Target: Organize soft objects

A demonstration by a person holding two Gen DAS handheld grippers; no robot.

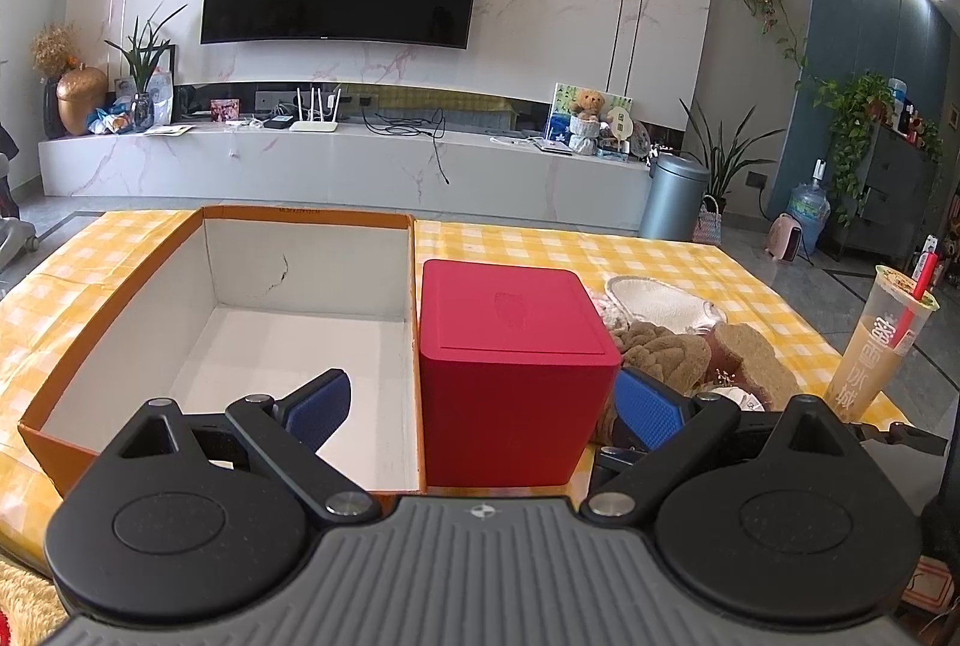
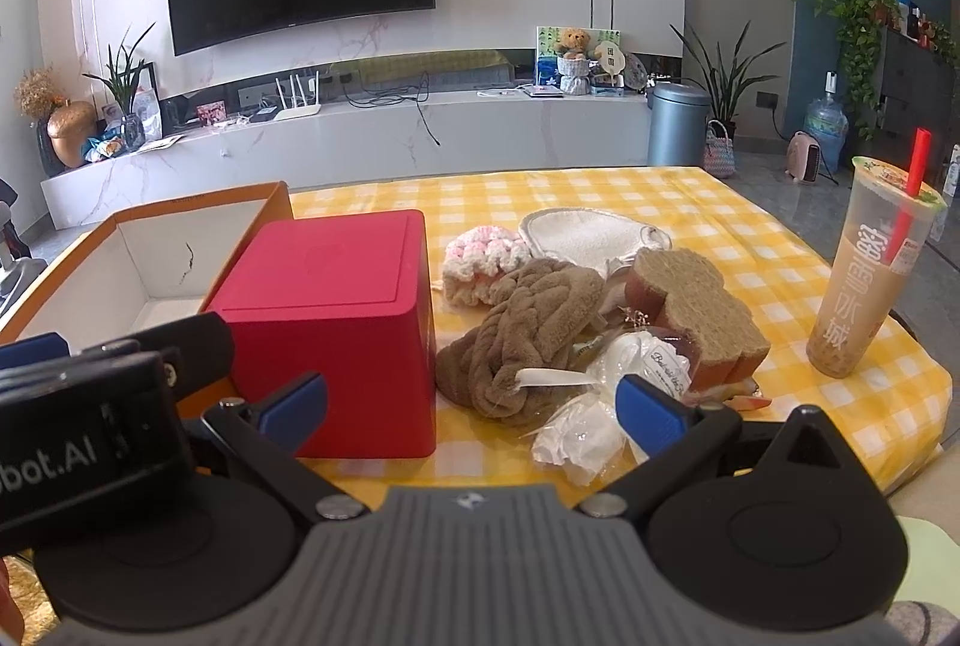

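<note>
A pile of soft things lies on the yellow checked table: a brown plush headband [image 2: 522,328], a pink and white knitted piece [image 2: 480,262], a white pad [image 2: 582,235], a brown toast-shaped sponge [image 2: 702,316] and a clear wrapped item [image 2: 606,394]. A red box [image 2: 342,322] stands beside an open orange cardboard box [image 1: 240,322] with a white, empty inside. My left gripper [image 1: 480,406] is open, its jaws either side of the red box [image 1: 510,370]. My right gripper [image 2: 474,406] is open and empty, just before the headband and the wrapped item.
A milk tea cup with a red straw [image 2: 870,274] stands at the table's right edge. The left gripper's body [image 2: 90,406] shows at the left of the right wrist view. Behind the table are a TV wall, a low cabinet and a grey bin [image 2: 678,124].
</note>
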